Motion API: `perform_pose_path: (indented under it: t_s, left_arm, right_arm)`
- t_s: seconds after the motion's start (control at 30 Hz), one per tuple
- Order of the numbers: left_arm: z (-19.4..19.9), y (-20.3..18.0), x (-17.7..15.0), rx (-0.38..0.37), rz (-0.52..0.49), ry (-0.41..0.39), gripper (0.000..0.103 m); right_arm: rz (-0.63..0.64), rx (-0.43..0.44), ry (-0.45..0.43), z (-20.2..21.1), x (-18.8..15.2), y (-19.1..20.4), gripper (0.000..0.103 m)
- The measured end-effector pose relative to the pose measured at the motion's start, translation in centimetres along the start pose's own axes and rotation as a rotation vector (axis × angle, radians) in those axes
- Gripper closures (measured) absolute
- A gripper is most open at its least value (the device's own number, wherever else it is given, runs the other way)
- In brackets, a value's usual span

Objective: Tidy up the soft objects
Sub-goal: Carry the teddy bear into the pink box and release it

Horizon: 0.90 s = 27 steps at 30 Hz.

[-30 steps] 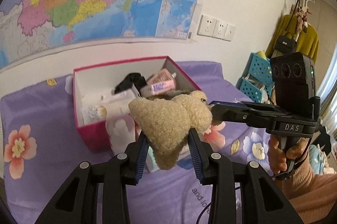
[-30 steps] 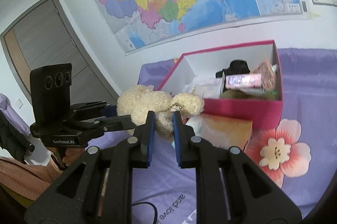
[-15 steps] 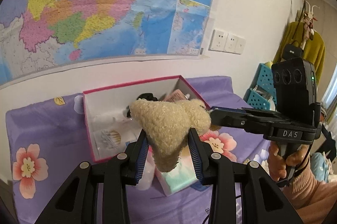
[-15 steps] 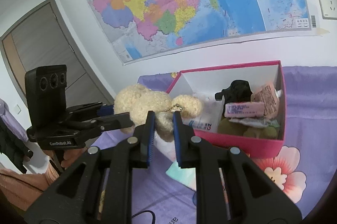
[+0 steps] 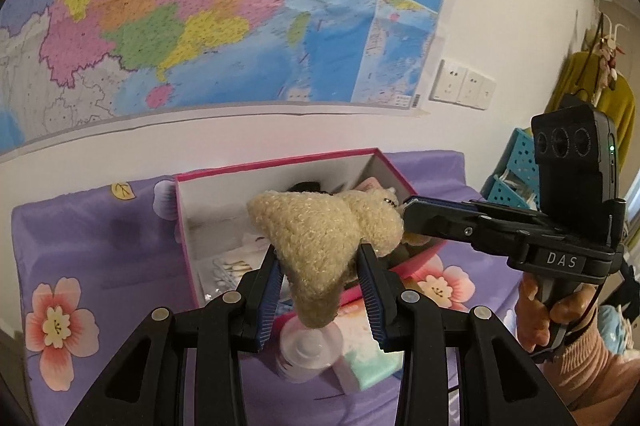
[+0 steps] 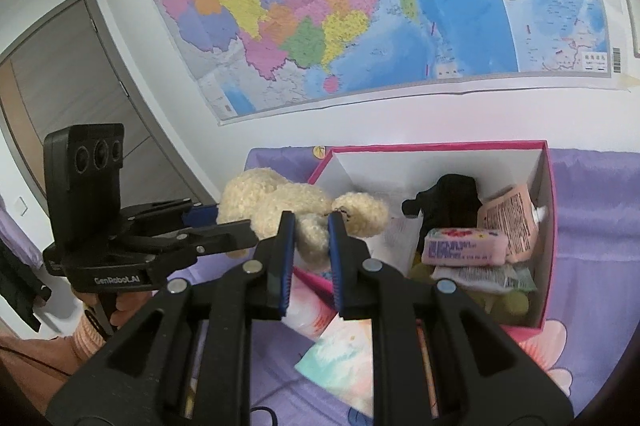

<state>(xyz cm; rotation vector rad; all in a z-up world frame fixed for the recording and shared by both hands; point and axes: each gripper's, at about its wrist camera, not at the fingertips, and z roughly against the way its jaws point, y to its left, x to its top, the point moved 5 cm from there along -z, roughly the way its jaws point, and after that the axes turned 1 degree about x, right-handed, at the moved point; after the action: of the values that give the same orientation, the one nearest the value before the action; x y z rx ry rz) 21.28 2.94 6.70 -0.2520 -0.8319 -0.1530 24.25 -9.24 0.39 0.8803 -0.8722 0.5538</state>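
Left wrist view: the left gripper point(image 5: 320, 278) has its jaws closed on the body of the plush toy point(image 5: 316, 238).
Right wrist view: the right gripper point(image 6: 310, 246) pinches a limb of the same toy, jaws nearly together.
Toy's place: in the air, above the near rim of the pink box point(image 6: 546, 226) (not inside yet).
Done: several packets and a dark item lie in the box.
Left: lower the toy in, release; a tissue pack point(image 6: 340, 354) and bottle point(image 5: 310, 350) lie before the box.
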Motion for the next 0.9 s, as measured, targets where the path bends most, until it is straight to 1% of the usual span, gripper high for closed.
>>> perform_pose_path:
  t_s: [0.3,0.6,0.8,0.87,0.9]
  left_arm:
    - [-2.1,2.2,0.4,0.038,0.031,0.036,0.066]
    - [-4.8,4.3,0.1,0.07,0.065,0.075,0.066]
    - [-6.2,5.5,0.2,0.114,0.089,0.089,0.066]
    - [-6.6,6.0,0.2,0.152,0.093,0.085,0.066]
    - [-6.6,6.2,0.3,0.173,0.099,0.079,0.065]
  right_arm:
    - [-0.016,-0.029,0.036,-3.0,0.5,-1.2,0.084]
    - [-0.01,-0.093,0.071,-5.9,0.4,-2.5,0.084]
    - [-0.008,-0.137,0.092,-7.7,0.3,-3.2,0.085]
    - [-0.003,-0.168,0.09,-8.1,0.2,-3.5,0.083]
    - [-0.007,-0.181,0.091,-8.3,0.2,-3.7,0.081]
